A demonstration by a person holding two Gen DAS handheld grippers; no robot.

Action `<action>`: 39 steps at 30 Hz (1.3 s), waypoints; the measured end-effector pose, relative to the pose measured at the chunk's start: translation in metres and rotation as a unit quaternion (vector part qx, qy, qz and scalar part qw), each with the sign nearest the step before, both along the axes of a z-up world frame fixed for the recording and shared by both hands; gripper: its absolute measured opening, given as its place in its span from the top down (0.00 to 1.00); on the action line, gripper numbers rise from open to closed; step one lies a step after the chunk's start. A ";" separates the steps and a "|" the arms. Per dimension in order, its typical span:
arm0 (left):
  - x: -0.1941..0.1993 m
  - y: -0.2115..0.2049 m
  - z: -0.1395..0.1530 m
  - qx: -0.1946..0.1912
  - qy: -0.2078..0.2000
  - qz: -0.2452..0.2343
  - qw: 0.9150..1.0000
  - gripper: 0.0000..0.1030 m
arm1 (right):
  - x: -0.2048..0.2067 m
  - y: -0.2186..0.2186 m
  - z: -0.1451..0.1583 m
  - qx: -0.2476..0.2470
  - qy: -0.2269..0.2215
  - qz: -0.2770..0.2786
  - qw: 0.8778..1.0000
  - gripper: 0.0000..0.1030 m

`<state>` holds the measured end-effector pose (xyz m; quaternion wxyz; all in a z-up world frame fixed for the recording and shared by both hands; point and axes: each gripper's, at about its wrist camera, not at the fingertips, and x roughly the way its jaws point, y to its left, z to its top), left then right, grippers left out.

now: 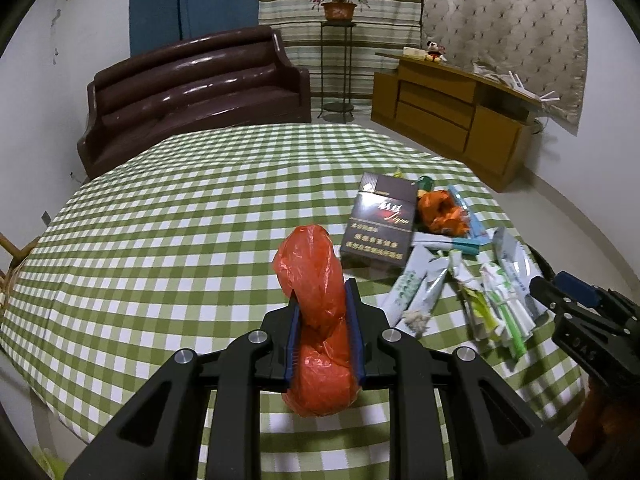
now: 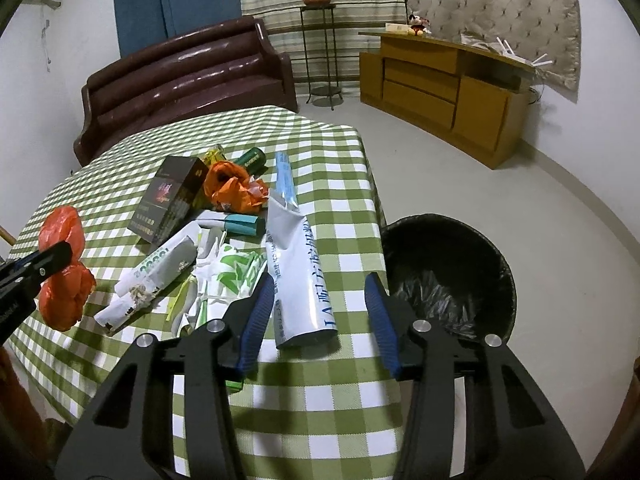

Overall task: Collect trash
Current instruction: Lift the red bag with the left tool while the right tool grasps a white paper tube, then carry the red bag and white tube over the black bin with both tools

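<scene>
Green-checked cloth covered the bench (image 2: pixel 320 400), whose right edge dropped to bare floor where a black-lined waste bin (image 2: pixel 448 264) stood just beside it. Litter lay heaped near that edge: a dark cigarette carton (image 2: pixel 168 200), a white toothpaste tube (image 2: pixel 294 272), paper sleeves. The left gripper (image 1: pixel 320 320) had its jaws nearly closed, clamping a crumpled red plastic bag (image 1: pixel 316 280). The right gripper (image 2: pixel 320 308) hung over the tube's lower end, jaws part open and holding nothing. Judged step: grasping the tube; next, close, lift, then swing right over the bench edge into the bin. Open cloth lay to the left.
</scene>
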<state>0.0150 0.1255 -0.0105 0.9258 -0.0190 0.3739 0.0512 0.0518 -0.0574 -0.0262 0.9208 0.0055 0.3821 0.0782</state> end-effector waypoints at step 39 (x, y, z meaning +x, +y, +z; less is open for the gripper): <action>0.043 -0.113 0.017 -0.028 -0.021 -0.135 0.990 0.79 | 0.005 -0.089 0.018 -0.016 -0.043 -0.094 0.994 0.92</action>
